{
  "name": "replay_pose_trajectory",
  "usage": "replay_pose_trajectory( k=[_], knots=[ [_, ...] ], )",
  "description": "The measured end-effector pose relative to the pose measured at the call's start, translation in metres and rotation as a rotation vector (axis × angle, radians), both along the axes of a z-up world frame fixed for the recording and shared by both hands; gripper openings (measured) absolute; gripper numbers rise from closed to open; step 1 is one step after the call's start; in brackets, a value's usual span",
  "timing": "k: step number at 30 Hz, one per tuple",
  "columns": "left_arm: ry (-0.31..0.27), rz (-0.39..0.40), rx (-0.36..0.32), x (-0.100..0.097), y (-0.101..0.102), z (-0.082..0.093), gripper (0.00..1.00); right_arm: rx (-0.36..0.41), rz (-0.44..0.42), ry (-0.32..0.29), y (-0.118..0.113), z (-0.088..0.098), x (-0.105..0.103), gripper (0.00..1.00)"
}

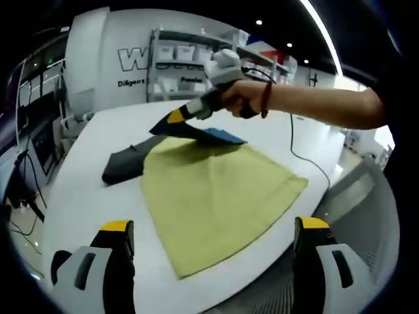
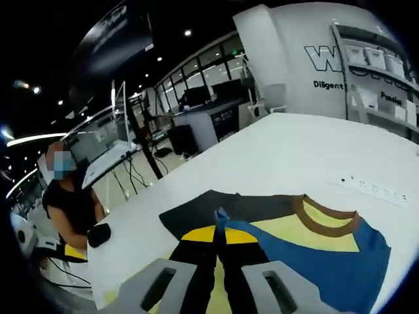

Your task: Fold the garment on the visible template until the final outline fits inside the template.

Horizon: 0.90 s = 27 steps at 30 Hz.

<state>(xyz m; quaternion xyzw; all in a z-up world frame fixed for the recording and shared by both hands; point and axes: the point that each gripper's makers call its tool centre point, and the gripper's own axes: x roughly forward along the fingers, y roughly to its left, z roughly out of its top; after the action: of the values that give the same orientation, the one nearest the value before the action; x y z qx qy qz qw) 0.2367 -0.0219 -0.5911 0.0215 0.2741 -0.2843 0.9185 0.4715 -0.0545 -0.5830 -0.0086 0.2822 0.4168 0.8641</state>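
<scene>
The garment lies flat on the white table (image 1: 85, 196): a wide yellow-green panel (image 1: 216, 190), a dark grey sleeve (image 1: 124, 163) at its left, and a blue part (image 1: 222, 135) at the far edge. In the right gripper view the blue part (image 2: 327, 261) carries a brown collar (image 2: 327, 216), with the dark grey sleeve (image 2: 216, 206) beyond the jaws. My right gripper (image 2: 219, 229) is shut on a fold of blue fabric (image 2: 221, 214). A hand holds this right gripper (image 1: 157, 129) low at the garment's far edge. My left gripper (image 1: 215, 224) hovers open above the garment's near edge, holding nothing.
The table's near edge (image 1: 275, 268) curves just behind the garment. A black cable (image 1: 301, 154) trails across the table's right side, and a white power strip (image 2: 370, 186) lies farther back. Shelves with white bins (image 1: 196, 59) stand behind. A person (image 2: 65, 203) sits beyond the table's left corner.
</scene>
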Motion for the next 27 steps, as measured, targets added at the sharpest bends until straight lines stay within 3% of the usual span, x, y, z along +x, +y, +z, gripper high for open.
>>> replay_pose_trajectory(
  k=[6, 13, 27],
  knots=[
    [0.005, -0.006, 0.002, -0.001, -0.001, -0.001, 0.98, -0.07, 0.063, -0.037, 0.01, -0.012, -0.018, 0.0],
    [-0.014, -0.011, 0.005, -0.001, -0.003, 0.003, 0.97, -0.154, 0.088, -0.068, 0.011, -0.034, -0.022, 0.0],
    [-0.006, 0.003, 0.005, -0.005, 0.001, 0.001, 0.97, -0.161, 0.143, 0.008, 0.017, -0.07, -0.043, 0.0]
  ],
)
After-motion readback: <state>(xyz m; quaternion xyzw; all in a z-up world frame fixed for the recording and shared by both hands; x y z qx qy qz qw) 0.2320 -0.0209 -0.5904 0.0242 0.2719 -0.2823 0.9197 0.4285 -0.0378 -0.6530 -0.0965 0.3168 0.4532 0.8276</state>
